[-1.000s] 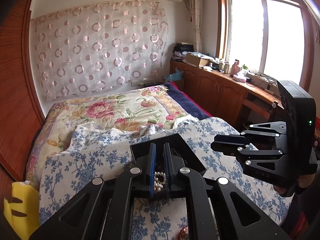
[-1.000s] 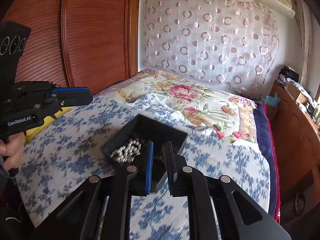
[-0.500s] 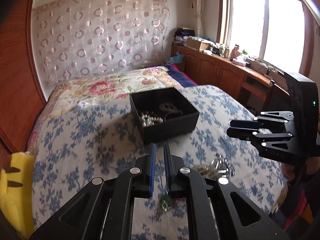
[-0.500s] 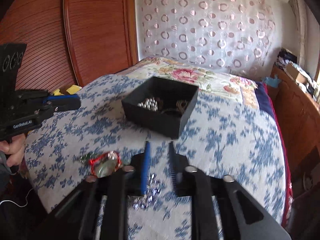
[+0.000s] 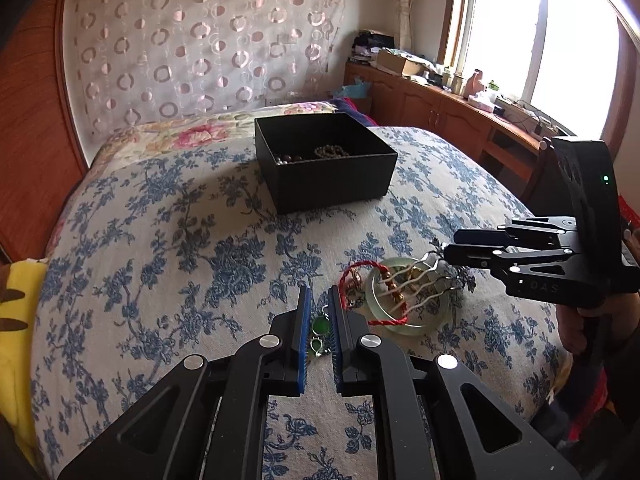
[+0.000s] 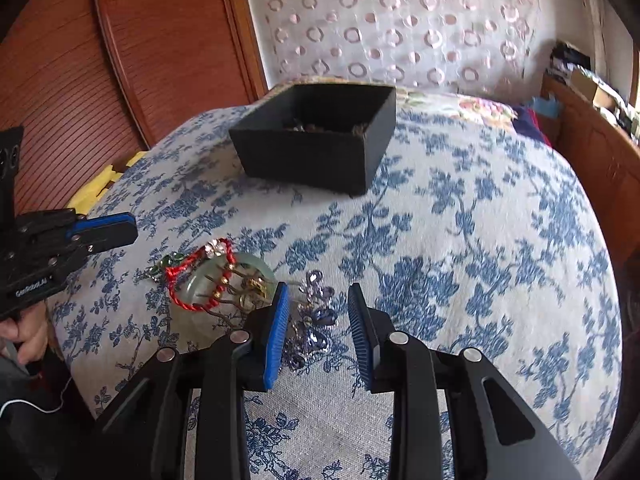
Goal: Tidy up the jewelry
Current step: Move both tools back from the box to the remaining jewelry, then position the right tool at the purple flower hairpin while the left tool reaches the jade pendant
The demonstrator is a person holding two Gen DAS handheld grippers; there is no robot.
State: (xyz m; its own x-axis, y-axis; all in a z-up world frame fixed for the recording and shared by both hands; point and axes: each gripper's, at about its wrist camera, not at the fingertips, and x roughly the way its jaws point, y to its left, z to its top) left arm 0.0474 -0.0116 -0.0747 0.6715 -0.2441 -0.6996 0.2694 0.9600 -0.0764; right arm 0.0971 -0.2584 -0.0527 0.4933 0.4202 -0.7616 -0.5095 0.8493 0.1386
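Jewelry: beads [image 5: 326, 153] lay in black box [image 5: 332, 184] at twelve o'clock; left gripper [image 5: 319, 312] and right gripper [image 6: 319, 312] both gaped, holding nothing.

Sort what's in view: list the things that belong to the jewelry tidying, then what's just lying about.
Job:
black box, beads already inside
jade bangle
red cord
hair pins
green gem piece
purple gem piece

Lying about:
floral bedspread
yellow cushion
curtain
sill clutter
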